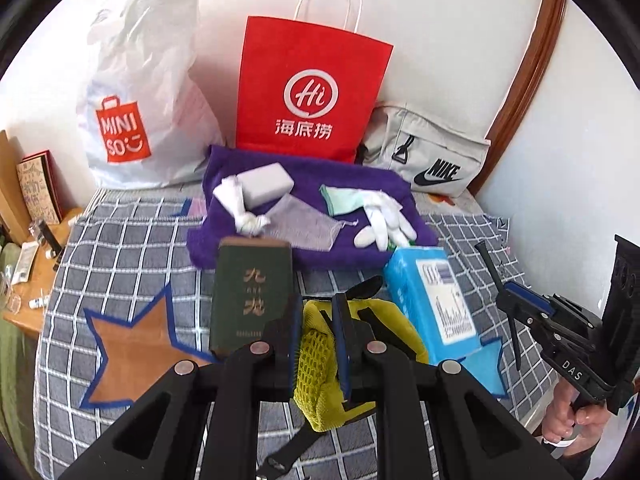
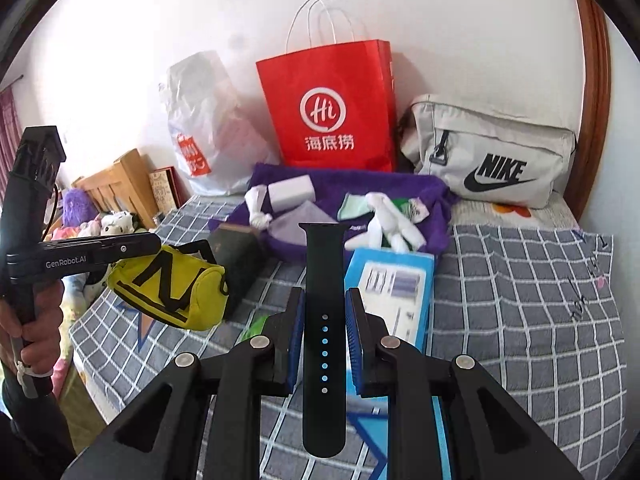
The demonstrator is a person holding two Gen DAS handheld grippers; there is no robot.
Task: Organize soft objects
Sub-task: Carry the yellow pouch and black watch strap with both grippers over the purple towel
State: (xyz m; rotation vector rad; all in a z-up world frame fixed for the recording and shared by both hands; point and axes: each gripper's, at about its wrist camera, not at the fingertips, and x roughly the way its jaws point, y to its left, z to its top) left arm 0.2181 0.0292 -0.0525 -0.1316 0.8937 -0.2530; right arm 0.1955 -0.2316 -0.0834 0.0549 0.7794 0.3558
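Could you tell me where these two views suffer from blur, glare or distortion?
Left wrist view: fisheye bends the checked bedcover; the blue box print is blurred; black vignette corners. Right wrist view: the white wall is overexposed, the watch strap sharp, the MINISO bag soft.

L claw (image 1: 318, 334) clamps yellow pouch (image 1: 320, 360) btwn green book (image 1: 252, 296) & blue pack (image 1: 432, 304).

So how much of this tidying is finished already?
Done: a sponge, gloves and a mesh pouch lie on the purple towel. In hand: the left gripper holds a yellow pouch; the right gripper holds a black watch strap. Left: the green book and blue pack lie on the bed.
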